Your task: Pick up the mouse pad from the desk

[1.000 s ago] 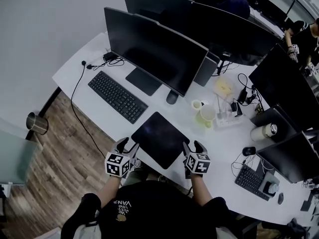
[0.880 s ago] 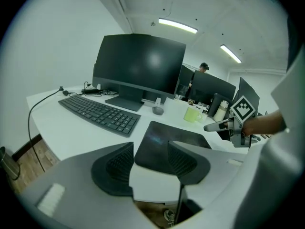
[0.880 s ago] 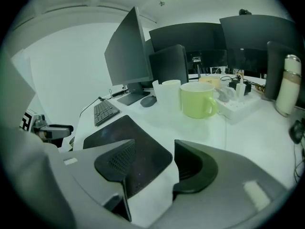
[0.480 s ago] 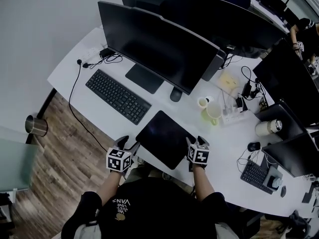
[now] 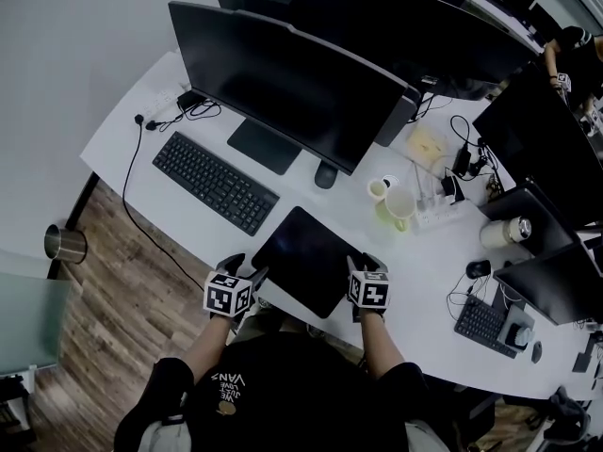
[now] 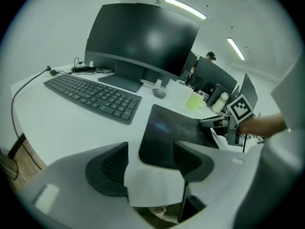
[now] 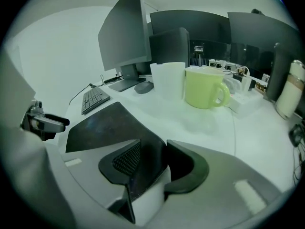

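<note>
The black mouse pad (image 5: 306,252) lies flat on the white desk (image 5: 127,149), in front of the monitor. My left gripper (image 5: 247,275) is at the pad's near left corner. In the left gripper view its jaws (image 6: 151,149) are spread wide and still opening, with that corner (image 6: 164,142) lying loose between them. My right gripper (image 5: 362,266) is at the near right corner. Its jaws (image 7: 153,147) are closing with that corner (image 7: 143,168) bent up between them, and the pads do not clamp it. The rest of the pad (image 7: 102,125) still rests on the desk.
A black keyboard (image 5: 215,182) lies left of the pad, and a mouse (image 5: 325,174) sits by the monitor (image 5: 283,73). A green mug (image 5: 400,207) and a white cup (image 5: 379,188) stand just beyond the pad's right side. The desk's front edge runs under both grippers.
Both grippers have come down and forward onto the pad's two near corners. The pad itself lies where it was.
</note>
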### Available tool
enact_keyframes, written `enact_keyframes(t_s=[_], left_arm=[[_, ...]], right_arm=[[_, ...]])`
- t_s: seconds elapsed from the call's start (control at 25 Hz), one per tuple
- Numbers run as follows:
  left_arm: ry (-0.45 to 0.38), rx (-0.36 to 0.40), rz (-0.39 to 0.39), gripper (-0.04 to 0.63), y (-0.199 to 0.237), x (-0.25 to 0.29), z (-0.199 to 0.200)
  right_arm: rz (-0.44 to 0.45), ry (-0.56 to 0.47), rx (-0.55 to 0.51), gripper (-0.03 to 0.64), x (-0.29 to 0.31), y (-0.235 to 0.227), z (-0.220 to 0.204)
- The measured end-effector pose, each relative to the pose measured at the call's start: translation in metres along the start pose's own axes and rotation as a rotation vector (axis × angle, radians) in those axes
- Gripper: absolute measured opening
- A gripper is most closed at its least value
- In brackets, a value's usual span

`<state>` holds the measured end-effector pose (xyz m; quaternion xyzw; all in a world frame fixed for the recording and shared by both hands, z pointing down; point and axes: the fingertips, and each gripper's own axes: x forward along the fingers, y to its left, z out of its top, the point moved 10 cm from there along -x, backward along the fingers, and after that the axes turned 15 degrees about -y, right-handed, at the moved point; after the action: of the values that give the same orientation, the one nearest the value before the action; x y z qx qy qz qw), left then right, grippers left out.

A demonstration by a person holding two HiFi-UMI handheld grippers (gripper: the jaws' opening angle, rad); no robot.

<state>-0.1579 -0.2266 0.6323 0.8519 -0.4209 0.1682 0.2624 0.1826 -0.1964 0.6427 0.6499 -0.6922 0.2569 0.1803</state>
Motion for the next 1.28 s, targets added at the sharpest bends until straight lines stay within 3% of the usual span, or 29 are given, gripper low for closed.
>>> enact_keyframes(t_s=[0.12,0.36,0.68,0.92,1.08,1.28], left_arm=[[0.021,0.001,-0.002,0.272,-0.003,0.004,0.001],[0.056,0.009,0.032,0.279,-0.003,0.009,0.001],[0.076,0.060,0.087,0.281,-0.011,0.018,-0.003],[0.100,0.097,0.049,0.279,-0.025,0.026,-0.005],[0.094,0.074,0.053,0.275,-0.029,0.029,-0.005],[0.097,0.004,0.041,0.167,-0.028,0.028,-0.005]], right_arm=[[0.024,0.005,0.003,0.114,-0.001,0.004,0.001],[0.056,0.001,-0.021,0.060,-0.001,0.010,0.004],[0.076,-0.008,-0.011,0.054,-0.005,0.011,0.006],[0.087,-0.008,-0.003,0.054,-0.004,0.010,0.006],[0.097,-0.004,-0.008,0.054,-0.003,0.010,0.006],[0.113,-0.001,-0.013,0.054,-0.003,0.009,0.008]])
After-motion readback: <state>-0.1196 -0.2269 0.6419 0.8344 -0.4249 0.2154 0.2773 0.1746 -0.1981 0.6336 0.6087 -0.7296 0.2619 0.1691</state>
